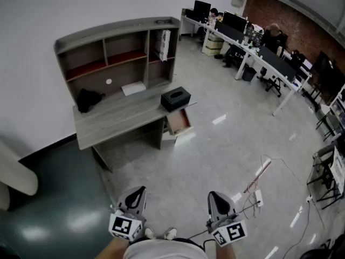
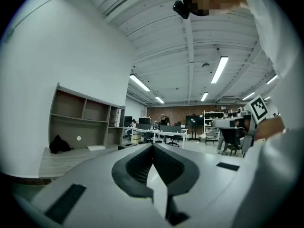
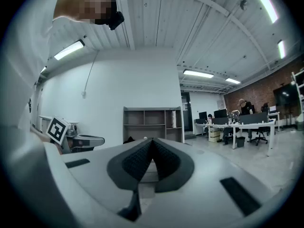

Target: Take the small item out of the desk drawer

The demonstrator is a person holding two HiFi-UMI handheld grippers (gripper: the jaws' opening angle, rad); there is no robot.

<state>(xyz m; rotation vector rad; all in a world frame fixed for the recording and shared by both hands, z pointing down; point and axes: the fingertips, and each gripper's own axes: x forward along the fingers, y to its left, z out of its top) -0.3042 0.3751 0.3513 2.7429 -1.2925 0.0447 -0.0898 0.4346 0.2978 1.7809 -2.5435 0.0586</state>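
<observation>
Left gripper [image 1: 139,192], right gripper [image 1: 213,197]: jaws closed, empty, well apart from desk [image 1: 116,116]. Operator should approach ajar drawer [image 1: 179,122] squarely and open jaws before reaching in. Item not visible.

Head view looks steeply down from standing height, the desk [image 1: 124,117] well ahead. Both gripper views face level across the room, far from it. All three share the desk and the office workstations [image 1: 259,47].

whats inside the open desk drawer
The drawer stands pulled out, showing a reddish-brown interior; no item can be made out from here. Its rear part is covered by the desk top.
</observation>
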